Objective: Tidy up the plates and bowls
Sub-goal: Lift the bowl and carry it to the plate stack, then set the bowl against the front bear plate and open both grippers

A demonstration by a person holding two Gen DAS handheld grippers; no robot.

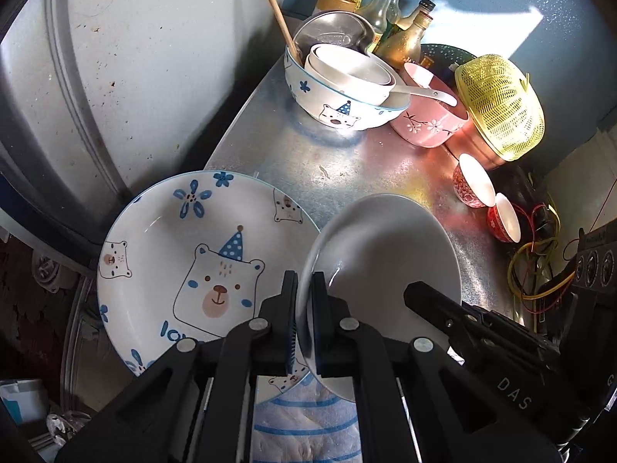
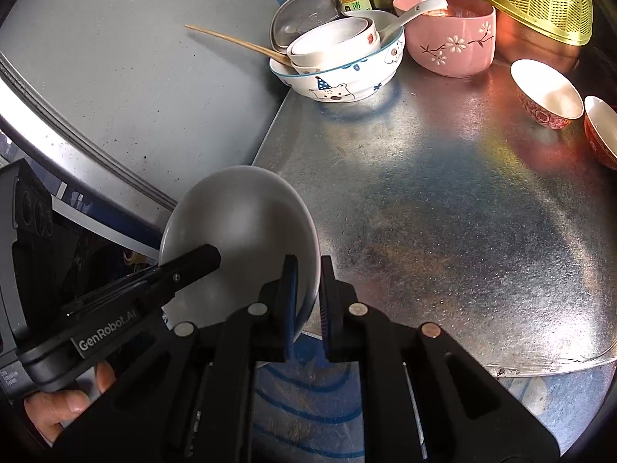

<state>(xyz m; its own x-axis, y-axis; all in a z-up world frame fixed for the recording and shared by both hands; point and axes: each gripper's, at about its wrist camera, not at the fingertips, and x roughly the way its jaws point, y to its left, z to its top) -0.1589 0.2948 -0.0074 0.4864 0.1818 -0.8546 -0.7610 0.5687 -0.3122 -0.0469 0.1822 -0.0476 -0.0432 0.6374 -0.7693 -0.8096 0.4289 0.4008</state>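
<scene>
A plain white plate [image 1: 389, 254] is held tilted above the metal counter [image 1: 339, 169]. My left gripper [image 1: 304, 289] is shut on its left rim. My right gripper [image 2: 308, 281] is shut on its opposite rim; the plate also shows in the right wrist view [image 2: 239, 223]. One right finger [image 1: 428, 297] reaches over the plate in the left view, one left finger [image 2: 196, 262] in the right view. A bear-print plate [image 1: 193, 254] lies at the counter's left front corner, beside and below the white plate. A bear-print bowl [image 1: 339, 104] holds stacked white bowls [image 1: 347, 65] at the back.
A pink bowl [image 1: 432, 123] with a spoon, a yellow basket [image 1: 501, 108], two small red bowls [image 1: 474, 185], a steel pan [image 1: 327, 31] and bottles [image 1: 405, 34] crowd the back and right. A grey wall [image 1: 135, 58] is left. Cables [image 1: 540, 254] lie at the right edge.
</scene>
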